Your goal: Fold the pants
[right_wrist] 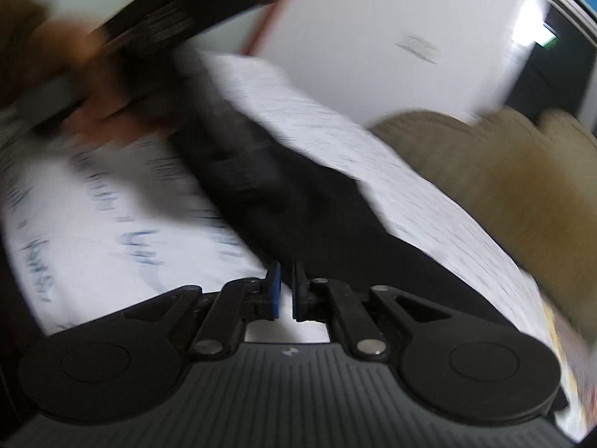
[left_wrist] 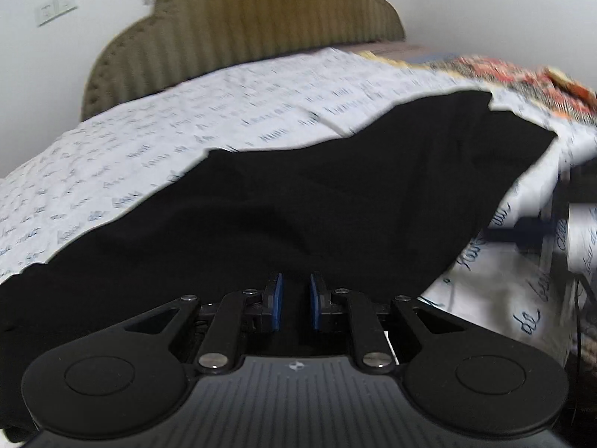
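Black pants (left_wrist: 317, 194) lie across a white bed sheet printed with blue script (left_wrist: 149, 142). My left gripper (left_wrist: 295, 291) sits low over the near edge of the pants, its blue pads a small gap apart with black cloth showing between them. In the blurred right wrist view the pants (right_wrist: 298, 201) run as a long dark band away from me. My right gripper (right_wrist: 286, 283) is at their near edge, pads close together with a narrow gap; whether cloth is pinched there is hidden by blur. The left hand and its gripper (right_wrist: 93, 63) show blurred at the upper left.
An olive ribbed headboard (left_wrist: 253, 26) stands behind the bed against a white wall. A red patterned blanket (left_wrist: 522, 74) lies at the far right. The bed edge drops off at the right (left_wrist: 552, 261). The headboard also shows in the right wrist view (right_wrist: 503, 171).
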Action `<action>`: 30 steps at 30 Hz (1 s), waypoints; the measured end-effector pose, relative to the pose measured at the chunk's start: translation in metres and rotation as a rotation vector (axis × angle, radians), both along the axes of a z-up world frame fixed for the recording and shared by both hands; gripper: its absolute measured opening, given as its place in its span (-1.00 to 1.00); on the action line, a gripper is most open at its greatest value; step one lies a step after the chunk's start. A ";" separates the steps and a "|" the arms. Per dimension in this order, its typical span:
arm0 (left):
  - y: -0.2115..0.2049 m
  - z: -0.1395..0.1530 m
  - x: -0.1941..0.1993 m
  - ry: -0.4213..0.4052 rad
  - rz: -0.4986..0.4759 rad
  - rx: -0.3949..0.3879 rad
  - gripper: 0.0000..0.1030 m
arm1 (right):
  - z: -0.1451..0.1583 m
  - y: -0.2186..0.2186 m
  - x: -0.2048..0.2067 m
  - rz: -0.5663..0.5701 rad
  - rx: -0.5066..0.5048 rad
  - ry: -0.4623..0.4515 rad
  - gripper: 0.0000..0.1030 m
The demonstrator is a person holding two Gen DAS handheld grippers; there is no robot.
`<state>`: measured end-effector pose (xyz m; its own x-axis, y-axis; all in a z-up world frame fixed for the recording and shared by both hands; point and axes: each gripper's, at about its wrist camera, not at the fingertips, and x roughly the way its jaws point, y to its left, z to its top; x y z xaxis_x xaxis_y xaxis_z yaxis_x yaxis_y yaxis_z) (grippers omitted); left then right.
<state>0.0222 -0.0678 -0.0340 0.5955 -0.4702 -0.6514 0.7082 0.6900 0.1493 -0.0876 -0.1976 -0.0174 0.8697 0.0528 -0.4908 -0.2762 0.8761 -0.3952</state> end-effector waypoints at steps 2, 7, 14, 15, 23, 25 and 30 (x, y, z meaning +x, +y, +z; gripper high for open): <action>-0.008 -0.001 -0.008 -0.039 -0.010 0.037 -0.71 | 0.010 -0.038 -0.004 -0.128 0.073 -0.019 -0.91; -0.025 0.015 -0.021 -0.017 -0.097 -0.009 -0.70 | 0.017 -0.136 -0.007 -0.437 0.303 -0.046 -0.62; -0.088 0.017 -0.038 -0.111 -0.252 0.038 -0.70 | -0.002 -0.256 -0.001 -0.692 0.733 -0.069 -0.36; -0.098 0.015 -0.040 -0.117 -0.276 0.045 -0.70 | -0.007 -0.269 -0.001 -0.714 0.778 -0.064 -0.33; -0.156 -0.010 -0.051 -0.222 -0.372 0.131 -0.70 | -0.041 -0.316 0.020 -0.746 1.038 0.005 -0.11; -0.165 -0.016 -0.054 -0.264 -0.380 0.157 -0.70 | -0.040 -0.316 0.025 -0.735 1.035 0.013 -0.08; -0.178 -0.025 -0.070 -0.392 -0.427 0.211 -0.26 | -0.036 -0.313 0.034 -0.717 0.978 0.022 -0.76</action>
<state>-0.0478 -0.2456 -0.0591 0.5968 -0.6047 -0.5274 0.7804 0.2846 0.5568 -0.0540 -0.5108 -0.0531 0.8457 -0.0806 -0.5276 0.3955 0.7585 0.5180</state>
